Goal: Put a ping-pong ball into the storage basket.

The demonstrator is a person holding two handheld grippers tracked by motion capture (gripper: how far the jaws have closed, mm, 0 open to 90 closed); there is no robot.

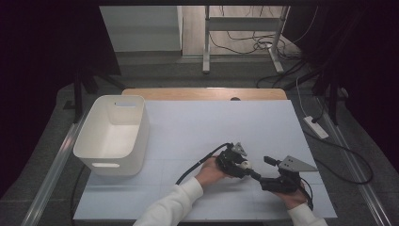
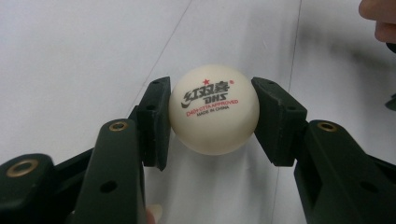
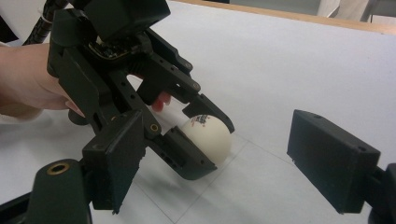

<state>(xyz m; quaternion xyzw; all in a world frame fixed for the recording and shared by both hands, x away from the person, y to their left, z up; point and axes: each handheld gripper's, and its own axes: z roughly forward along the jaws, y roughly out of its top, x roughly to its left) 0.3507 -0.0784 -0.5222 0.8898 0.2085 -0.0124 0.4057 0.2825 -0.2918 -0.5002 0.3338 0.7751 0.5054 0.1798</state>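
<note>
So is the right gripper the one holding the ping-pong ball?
No, the ping-pong ball sits clamped between the pads of the left gripper, while the right gripper stands open beside it.

One white table-tennis ball (image 2: 214, 110), one white plastic basket (image 1: 113, 135) and two hand-held grippers, left gripper (image 1: 241, 165) and right gripper (image 1: 266, 172), share one paper-covered table (image 1: 211, 122); two hands work them.
</note>
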